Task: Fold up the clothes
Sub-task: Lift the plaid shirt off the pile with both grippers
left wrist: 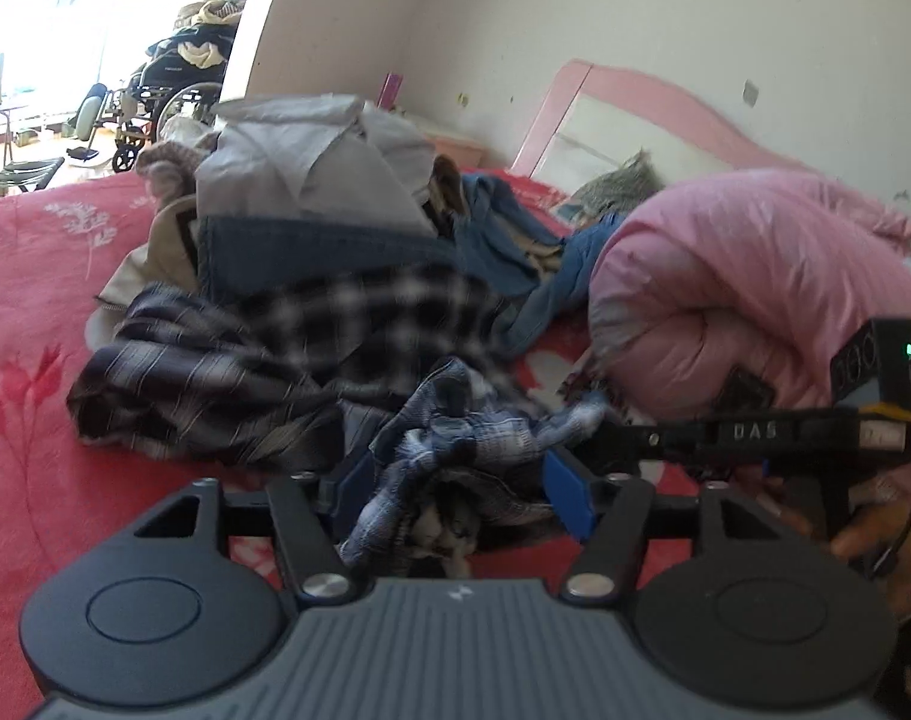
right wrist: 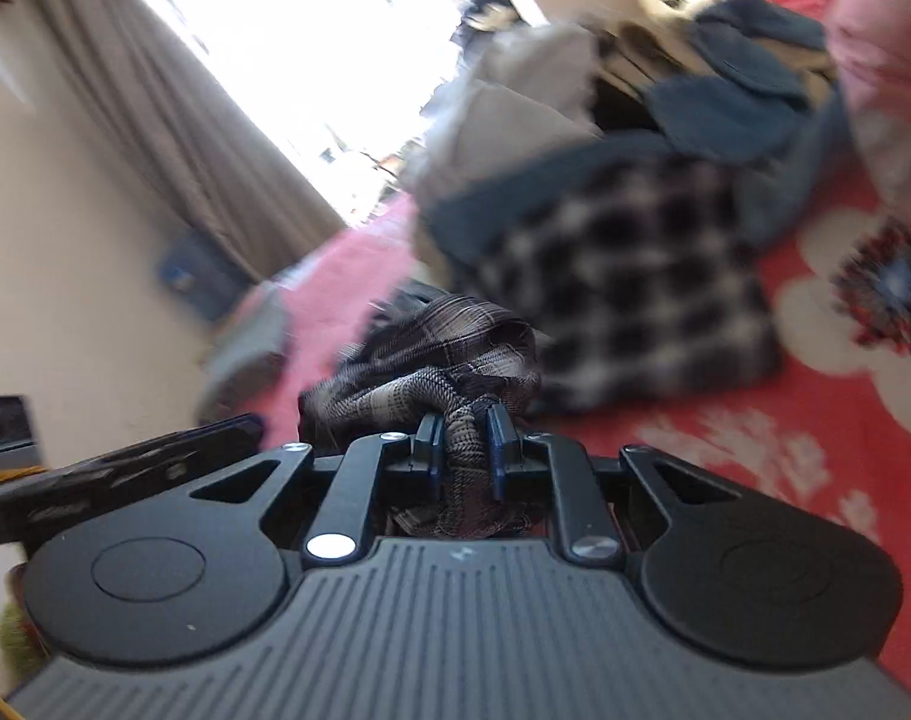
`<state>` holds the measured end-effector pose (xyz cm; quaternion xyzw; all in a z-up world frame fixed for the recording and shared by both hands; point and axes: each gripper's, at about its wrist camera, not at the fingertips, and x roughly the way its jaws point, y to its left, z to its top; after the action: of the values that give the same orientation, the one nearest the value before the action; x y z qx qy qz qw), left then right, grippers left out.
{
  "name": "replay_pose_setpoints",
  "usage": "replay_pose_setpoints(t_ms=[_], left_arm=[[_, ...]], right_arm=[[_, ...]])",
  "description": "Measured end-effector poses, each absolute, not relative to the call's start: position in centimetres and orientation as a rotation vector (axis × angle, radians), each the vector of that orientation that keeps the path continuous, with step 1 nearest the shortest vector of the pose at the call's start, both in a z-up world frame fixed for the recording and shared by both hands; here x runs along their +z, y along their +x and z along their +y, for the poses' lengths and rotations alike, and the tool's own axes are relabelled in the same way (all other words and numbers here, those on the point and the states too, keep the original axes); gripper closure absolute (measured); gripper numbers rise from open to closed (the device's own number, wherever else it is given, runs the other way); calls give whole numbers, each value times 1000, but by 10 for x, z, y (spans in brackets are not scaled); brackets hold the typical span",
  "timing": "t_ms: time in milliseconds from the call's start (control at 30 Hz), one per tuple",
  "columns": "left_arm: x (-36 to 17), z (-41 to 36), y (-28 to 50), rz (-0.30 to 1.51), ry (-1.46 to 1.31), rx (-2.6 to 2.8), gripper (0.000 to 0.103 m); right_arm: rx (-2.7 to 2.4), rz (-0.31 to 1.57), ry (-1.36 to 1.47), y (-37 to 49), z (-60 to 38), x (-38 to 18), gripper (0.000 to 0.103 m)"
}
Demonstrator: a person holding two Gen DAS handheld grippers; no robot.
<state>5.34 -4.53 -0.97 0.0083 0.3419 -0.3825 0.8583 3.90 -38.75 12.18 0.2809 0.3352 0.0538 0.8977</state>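
Two grippers are in play, each closed on cloth. Nearest, the left gripper (left wrist: 461, 483) has a bunched blue-and-white plaid garment (left wrist: 455, 450) between its blue pads (left wrist: 566, 495), which sit fairly wide apart around the thick wad; the cloth is crumpled and hangs in folds over the red floral bedspread (left wrist: 29, 312). The right gripper (right wrist: 464, 450) pinches a narrow twist of a brown-grey plaid garment (right wrist: 437, 354), jaws nearly together, the rest of it heaped just ahead. From the left camera the right gripper reaches in from the side, a hand (left wrist: 875, 534) on its handle. Beyond lies one clothes pile (left wrist: 311, 228): a dark striped piece, a black-and-white check, denim, and grey fabric on top. One rolled pink quilt (left wrist: 743, 282) lies beside it. Farthest back stands one wheelchair (left wrist: 167, 90).
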Motion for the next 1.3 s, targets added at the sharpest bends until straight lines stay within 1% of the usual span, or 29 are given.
replay_pose_setpoints(t_ms=[33,67,133,167,267,433,533,700,800,833,867,900,933,967,1033,1100,1167,1233,1267,1300], left_arm=[[-20,-48,46,725,64,-795,31],[-30,-52,39,731,110,-787,24],[-50,-58,26,744,202,-769,18],[-60,-61,19,749,248,-760,17],[-85,-69,1,753,365,-722,17],[-95,-70,-4,678,406,-601,18],[-102,-71,-6,639,433,-536,17],[-131,-83,14,747,514,-616,17],[-137,-85,22,786,463,-631,19],[-136,-84,25,790,431,-626,21],[-134,-82,29,793,397,-619,25],[-133,-80,32,793,370,-611,28],[-133,-79,35,792,354,-601,33],[-134,-77,39,793,347,-596,39],[-136,-76,46,785,346,-592,44],[-137,-74,53,774,341,-583,56],[-136,-72,58,770,324,-557,75],[-130,-70,61,789,291,-527,82],[-125,-68,61,805,265,-515,85],[-120,-66,61,821,240,-504,86]], right_arm=[[91,712,587,38,-389,113,90],[71,731,593,38,-391,104,90],[49,745,605,30,-392,96,90],[44,747,610,27,-392,94,90],[48,742,609,24,-392,95,90],[39,722,548,35,-399,96,90],[36,746,579,33,-405,88,90],[37,792,652,29,-416,72,89],[37,819,696,26,-423,63,86],[37,828,711,25,-425,60,84],[37,837,725,24,-427,56,83],[37,846,740,23,-430,53,78],[37,855,755,22,-432,50,73],[37,864,769,21,-434,47,71],[33,889,834,20,-437,36,62],[32,901,890,21,-436,26,61],[40,901,922,28,-432,17,61],[36,899,949,35,-428,10,61],[19,895,953,39,-427,8,63],[2,891,958,42,-425,7,76]])
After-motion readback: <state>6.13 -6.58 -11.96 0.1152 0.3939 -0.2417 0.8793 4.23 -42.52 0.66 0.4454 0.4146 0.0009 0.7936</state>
